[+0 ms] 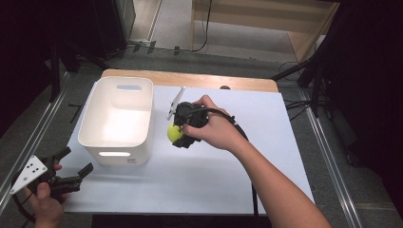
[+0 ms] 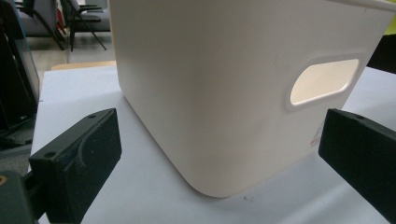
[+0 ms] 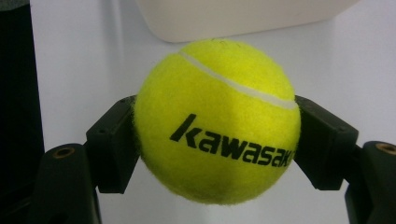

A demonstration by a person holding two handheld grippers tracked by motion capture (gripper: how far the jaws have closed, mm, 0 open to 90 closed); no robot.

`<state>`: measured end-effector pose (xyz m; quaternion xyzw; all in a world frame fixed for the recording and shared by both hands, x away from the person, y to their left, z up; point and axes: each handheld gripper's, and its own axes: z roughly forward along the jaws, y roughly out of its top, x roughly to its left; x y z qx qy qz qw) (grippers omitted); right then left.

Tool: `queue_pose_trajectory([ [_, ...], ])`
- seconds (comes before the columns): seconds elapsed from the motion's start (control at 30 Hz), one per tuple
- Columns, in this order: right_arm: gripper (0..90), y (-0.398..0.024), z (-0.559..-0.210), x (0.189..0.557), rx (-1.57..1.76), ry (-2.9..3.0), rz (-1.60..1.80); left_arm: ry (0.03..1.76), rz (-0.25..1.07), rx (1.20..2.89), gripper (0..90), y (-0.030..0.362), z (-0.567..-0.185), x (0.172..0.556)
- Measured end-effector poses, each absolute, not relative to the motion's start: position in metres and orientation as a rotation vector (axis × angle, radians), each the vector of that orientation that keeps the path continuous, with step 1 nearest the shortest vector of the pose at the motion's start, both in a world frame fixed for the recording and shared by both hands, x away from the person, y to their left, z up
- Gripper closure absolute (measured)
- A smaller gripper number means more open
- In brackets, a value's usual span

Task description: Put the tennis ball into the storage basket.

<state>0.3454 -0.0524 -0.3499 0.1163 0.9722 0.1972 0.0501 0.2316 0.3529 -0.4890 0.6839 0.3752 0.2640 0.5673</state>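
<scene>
From above, we see a white bin (image 1: 117,118) standing on the white table (image 1: 214,175) toward its left side, and just to the right of it the right gripper (image 1: 178,135) — held in the person's right hand (image 1: 214,129) — grips a yellow tennis ball (image 1: 174,132) close beside the bin's right wall. Near the table's front left corner, the left gripper (image 1: 73,166) sits in the left hand (image 1: 45,202) with its jaws spread wide and nothing between them. Along the left gripper view, we look past those two parted jaws at the bin's (image 2: 210,93) rounded near corner and its slot handle (image 2: 323,81). Through the right gripper view, the jaws press the ball (image 3: 217,121) from both sides — black lettering reads "kawasaki" — with the bin's base (image 3: 233,16) behind.
</scene>
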Motion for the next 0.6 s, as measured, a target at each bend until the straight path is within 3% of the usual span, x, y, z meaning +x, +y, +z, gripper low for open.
queue_pose_trajectory([
  [0.6,23.5,-0.04,-0.339,0.353,0.35,2.963,0.611,0.881,0.619,1.607,0.0,0.353,-0.489,0.232],
])
